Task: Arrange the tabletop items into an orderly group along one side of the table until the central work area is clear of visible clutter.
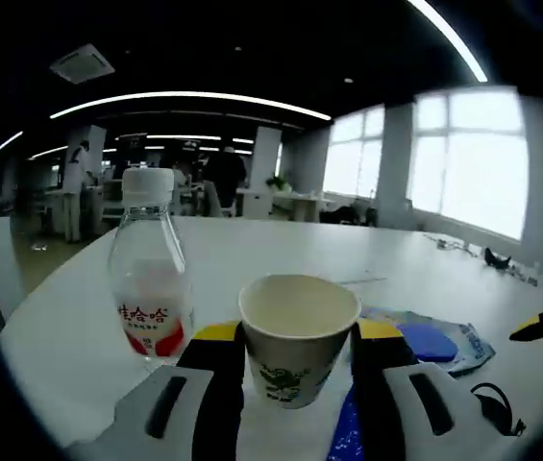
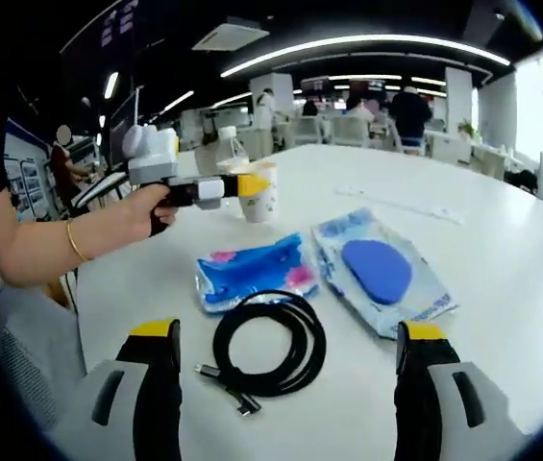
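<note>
At ten o'clock on the white table [image 2: 502, 240], the left gripper [image 1: 300, 360] clamps the paper cup [image 1: 298, 336] beside the bottle [image 1: 151, 274], likely grouping them. The right gripper [image 2: 285, 360] hangs wide apart over the coiled black cable [image 2: 269, 348].

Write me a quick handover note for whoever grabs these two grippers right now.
Left gripper: shut on the white paper cup, which stands upright beside the clear plastic bottle with white cap and red label.
Right gripper: open, holding nothing, above the coiled black cable.
Still mid-table: the cable, the small blue patterned packet, the clear bag with a blue pad.
Done: cup and bottle sit together.
Left: release the cup, then move the cable, packet and bag over to them.
</note>
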A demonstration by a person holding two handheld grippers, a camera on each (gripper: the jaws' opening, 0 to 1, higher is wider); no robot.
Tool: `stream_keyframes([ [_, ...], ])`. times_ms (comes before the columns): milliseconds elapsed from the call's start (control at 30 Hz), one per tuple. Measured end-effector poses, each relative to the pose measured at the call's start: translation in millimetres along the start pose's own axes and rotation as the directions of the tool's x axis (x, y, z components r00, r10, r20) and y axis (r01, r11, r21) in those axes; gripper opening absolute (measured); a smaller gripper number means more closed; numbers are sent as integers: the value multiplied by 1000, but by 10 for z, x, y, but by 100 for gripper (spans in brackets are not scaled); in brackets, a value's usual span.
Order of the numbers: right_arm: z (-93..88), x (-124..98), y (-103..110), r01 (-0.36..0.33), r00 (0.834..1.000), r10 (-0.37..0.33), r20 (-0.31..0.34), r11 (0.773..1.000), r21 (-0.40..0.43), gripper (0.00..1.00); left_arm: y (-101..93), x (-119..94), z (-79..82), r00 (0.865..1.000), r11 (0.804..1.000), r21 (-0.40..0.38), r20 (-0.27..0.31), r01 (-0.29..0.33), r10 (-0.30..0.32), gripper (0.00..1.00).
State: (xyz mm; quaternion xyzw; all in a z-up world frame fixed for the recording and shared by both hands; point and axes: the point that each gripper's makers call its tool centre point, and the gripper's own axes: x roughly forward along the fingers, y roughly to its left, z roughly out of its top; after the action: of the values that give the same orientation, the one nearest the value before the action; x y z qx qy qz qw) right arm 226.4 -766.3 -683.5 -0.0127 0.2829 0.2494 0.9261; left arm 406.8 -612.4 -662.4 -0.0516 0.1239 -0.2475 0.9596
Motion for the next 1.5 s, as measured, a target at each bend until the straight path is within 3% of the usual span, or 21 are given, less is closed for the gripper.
stream_keyframes([
  [400,3,27,-69,9,1000,-10,25,999,34,89,14,242,-128,1000,998,53,5,-13,13,43],
  [633,-21,16,-128,29,999,-30,20,999,32,89,135,271,-190,999,998,27,6,-51,51,43],
  [767,-26,11,-135,34,999,-34,17,999,27,89,130,279,-183,999,997,52,5,-50,50,43],
  [933,-17,12,-132,37,999,-38,20,999,27,89,133,272,-194,999,998,28,-7,-54,54,45],
  [1000,-24,13,-130,35,999,-35,17,999,29,89,154,261,-207,998,998,3,-7,-70,70,49],
  [1033,-30,12,-130,36,999,-36,15,999,29,89,130,257,-215,998,995,-66,-3,-68,68,52],
  [1067,-33,12,-127,35,999,-35,15,999,28,89,143,252,-218,997,994,-80,-4,-77,77,55],
  [1233,-24,10,-119,33,999,-33,19,999,32,89,92,211,-227,997,993,-88,-9,-73,73,64],
  [1500,39,-17,-136,39,999,-40,36,999,32,94,-149,81,-292,999,994,-107,-40,-33,28,77],
])
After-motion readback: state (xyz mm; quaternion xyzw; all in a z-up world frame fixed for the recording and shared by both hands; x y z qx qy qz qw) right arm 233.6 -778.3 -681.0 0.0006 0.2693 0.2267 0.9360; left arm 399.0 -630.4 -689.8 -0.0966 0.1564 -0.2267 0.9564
